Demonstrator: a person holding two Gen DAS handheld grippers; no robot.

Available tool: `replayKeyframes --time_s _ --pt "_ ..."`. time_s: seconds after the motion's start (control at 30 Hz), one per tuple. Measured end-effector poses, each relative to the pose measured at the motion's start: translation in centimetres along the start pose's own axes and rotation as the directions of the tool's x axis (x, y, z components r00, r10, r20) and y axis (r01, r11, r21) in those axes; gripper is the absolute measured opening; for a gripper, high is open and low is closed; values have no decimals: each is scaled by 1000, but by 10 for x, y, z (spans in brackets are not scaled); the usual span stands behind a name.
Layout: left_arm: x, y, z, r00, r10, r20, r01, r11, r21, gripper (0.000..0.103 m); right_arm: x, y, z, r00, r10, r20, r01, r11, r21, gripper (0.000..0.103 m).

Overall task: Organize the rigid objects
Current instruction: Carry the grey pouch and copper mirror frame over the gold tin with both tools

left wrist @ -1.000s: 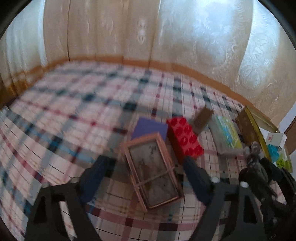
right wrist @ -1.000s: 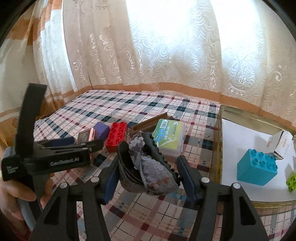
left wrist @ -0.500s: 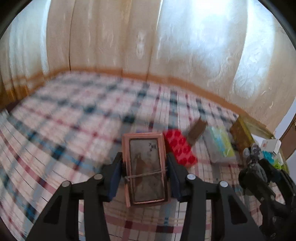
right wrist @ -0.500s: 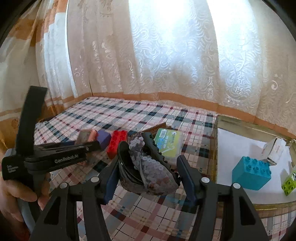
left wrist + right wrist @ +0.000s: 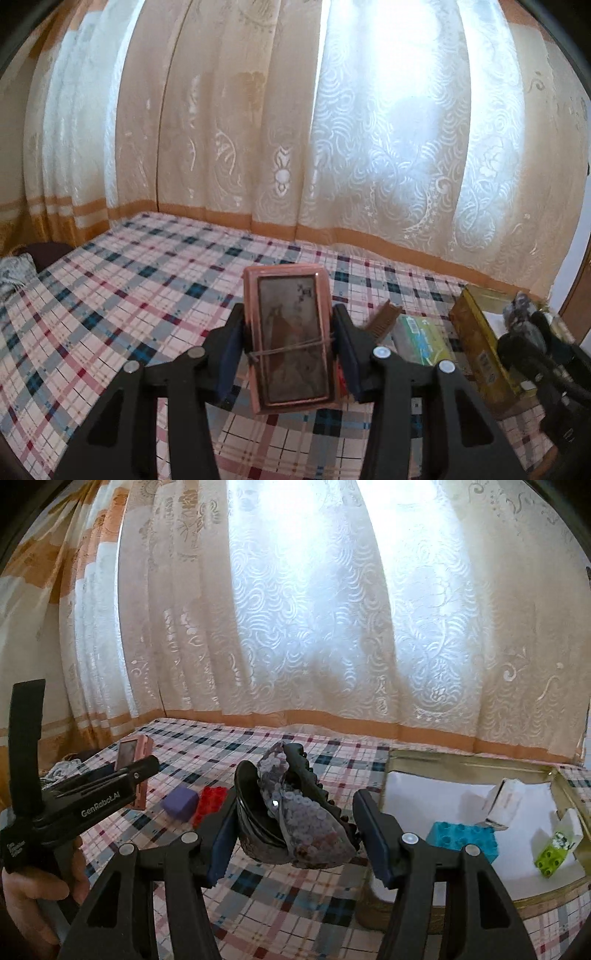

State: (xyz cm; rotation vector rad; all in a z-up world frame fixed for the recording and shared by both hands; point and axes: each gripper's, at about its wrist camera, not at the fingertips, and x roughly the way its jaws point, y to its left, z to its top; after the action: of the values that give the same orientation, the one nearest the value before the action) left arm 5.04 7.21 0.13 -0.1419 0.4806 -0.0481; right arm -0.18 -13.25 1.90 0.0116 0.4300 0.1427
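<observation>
My left gripper [image 5: 290, 347] clamps the pink box [image 5: 290, 338] by its long sides above the checked cloth [image 5: 110, 295], long axis pointing away from me. My right gripper [image 5: 295, 821] holds the hair clip [image 5: 295, 812].

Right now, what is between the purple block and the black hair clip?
In the right wrist view, the red brick lies between the purple block and the hair clip.

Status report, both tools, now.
Left tool shut on pink case, lifted off the bed. Right tool shut on sequined hair clip. Tray ahead, nothing blocking.
</observation>
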Motion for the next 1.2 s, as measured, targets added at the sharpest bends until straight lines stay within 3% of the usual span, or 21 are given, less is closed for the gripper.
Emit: replayKeyframes --time_s 0.4,0.87,1.2 --pt "-5 -3 -2 998 61 34 -61 998 0 46 -12 -11 -4 998 -57 36 59 996 -62 63" --pt "-12 -37 -8 999 31 40 -32 999 30 45 -23 -36 -4 996 -80 46 81 996 -34 63" --pt "-23 -62 -11 997 -45 58 44 999 14 45 -34 -52 -4 991 -116 67 118 993 -25 63"
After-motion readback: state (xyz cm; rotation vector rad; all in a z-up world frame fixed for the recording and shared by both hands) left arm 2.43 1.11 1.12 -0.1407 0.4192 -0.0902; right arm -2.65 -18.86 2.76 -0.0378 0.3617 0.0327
